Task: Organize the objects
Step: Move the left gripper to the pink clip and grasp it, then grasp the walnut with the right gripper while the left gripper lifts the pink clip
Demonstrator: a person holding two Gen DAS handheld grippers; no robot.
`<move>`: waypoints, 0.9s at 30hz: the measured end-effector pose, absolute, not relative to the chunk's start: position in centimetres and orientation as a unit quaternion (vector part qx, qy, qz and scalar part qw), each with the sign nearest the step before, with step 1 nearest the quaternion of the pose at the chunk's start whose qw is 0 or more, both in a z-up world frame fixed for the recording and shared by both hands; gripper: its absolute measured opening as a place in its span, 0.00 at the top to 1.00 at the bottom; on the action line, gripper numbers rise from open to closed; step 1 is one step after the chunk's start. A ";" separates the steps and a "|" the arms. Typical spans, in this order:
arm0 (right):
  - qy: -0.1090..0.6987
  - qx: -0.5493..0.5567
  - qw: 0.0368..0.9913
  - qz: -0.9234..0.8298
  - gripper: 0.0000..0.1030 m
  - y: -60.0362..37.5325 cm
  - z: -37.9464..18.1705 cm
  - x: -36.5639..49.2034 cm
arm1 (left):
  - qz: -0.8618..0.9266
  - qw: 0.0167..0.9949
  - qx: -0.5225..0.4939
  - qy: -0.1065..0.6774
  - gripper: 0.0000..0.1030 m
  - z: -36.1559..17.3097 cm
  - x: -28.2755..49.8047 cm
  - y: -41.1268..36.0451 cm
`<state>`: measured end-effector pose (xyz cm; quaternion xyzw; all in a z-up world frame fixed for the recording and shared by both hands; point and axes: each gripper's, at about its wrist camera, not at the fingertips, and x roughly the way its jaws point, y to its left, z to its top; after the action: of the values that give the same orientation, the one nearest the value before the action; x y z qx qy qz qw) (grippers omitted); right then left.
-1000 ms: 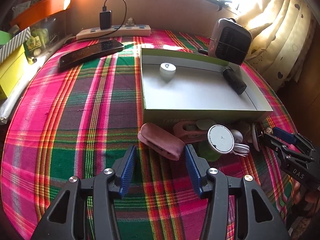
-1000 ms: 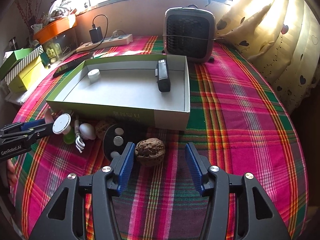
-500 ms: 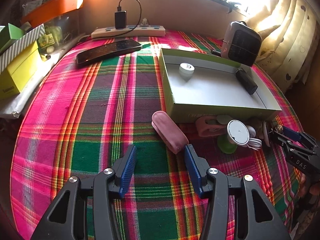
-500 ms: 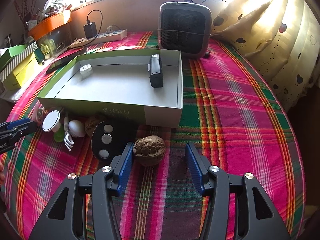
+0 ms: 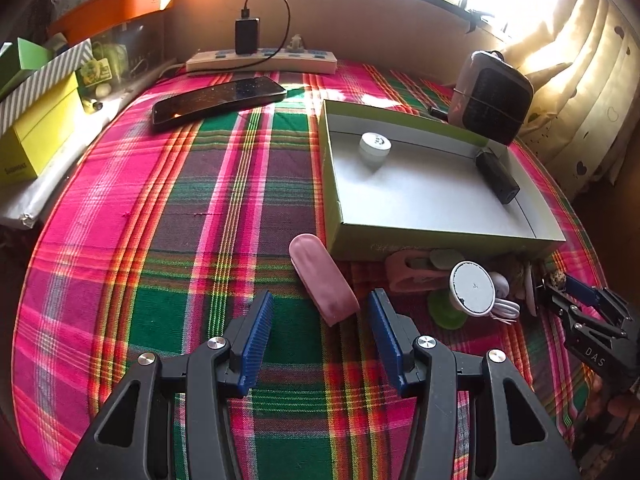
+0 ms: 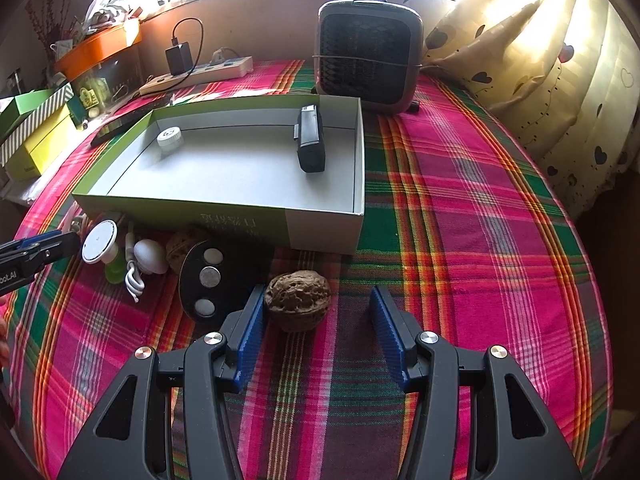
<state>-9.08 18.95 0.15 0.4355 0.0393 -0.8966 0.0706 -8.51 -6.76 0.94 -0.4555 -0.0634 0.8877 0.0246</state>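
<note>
Two items (jar (image 6: 169,139), black case (image 6: 310,143)) sit in the box (image 6: 320,236); the rest lie outside, walnut (image 6: 298,300) between the open right gripper (image 6: 318,322), left gripper (image 5: 320,330) open too.

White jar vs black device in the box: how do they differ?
The white jar is round, upright and short; the black device is a long block lying flat. The jar sits at the green box's far left corner, the device by its right wall. Both rest inside the box.
</note>
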 end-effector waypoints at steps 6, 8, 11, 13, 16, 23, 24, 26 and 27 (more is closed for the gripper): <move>0.039 0.435 0.071 -0.897 0.49 19.0 0.1 -9.2 | 0.890 0.006 -0.455 -0.043 0.53 0.7 -9.2 -6.6; 0.038 0.435 0.070 -0.897 0.49 19.0 0.1 -9.2 | 0.891 0.003 -0.452 -0.035 0.53 0.7 -9.3 -6.6; 0.037 0.435 0.069 -0.897 0.49 19.1 0.1 -9.4 | 0.892 -0.004 -0.451 -0.036 0.53 0.7 -9.4 -7.1; 0.038 0.434 0.067 -0.897 0.49 19.3 0.1 -9.4 | 0.891 -0.008 -0.452 -0.035 0.53 0.7 -9.6 -7.4; 0.035 0.434 0.065 -0.898 0.49 19.4 0.1 -9.4 | 0.892 -0.013 -0.452 -0.029 0.53 0.6 -9.7 -7.6; 0.032 0.434 0.063 -0.898 0.49 19.5 0.1 -9.4 | 0.894 -0.018 -0.448 -0.019 0.54 0.5 -10.0 -7.6; 0.033 0.434 0.063 -0.898 0.49 19.5 0.1 -9.5 | 0.894 -0.017 -0.448 -0.020 0.54 0.5 -10.0 -7.7; 0.033 0.434 0.063 -0.898 0.49 19.5 0.1 -9.4 | 0.894 -0.018 -0.448 -0.020 0.56 0.5 -10.0 -7.7; 0.033 0.434 0.063 -0.898 0.49 19.5 0.1 -9.4 | 0.894 -0.020 -0.447 -0.020 0.59 0.5 -10.0 -7.8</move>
<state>-9.42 19.54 0.08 0.4339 0.0326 -0.8982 0.0634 -9.97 -7.78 0.54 -0.4475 -0.0201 0.8938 -0.0200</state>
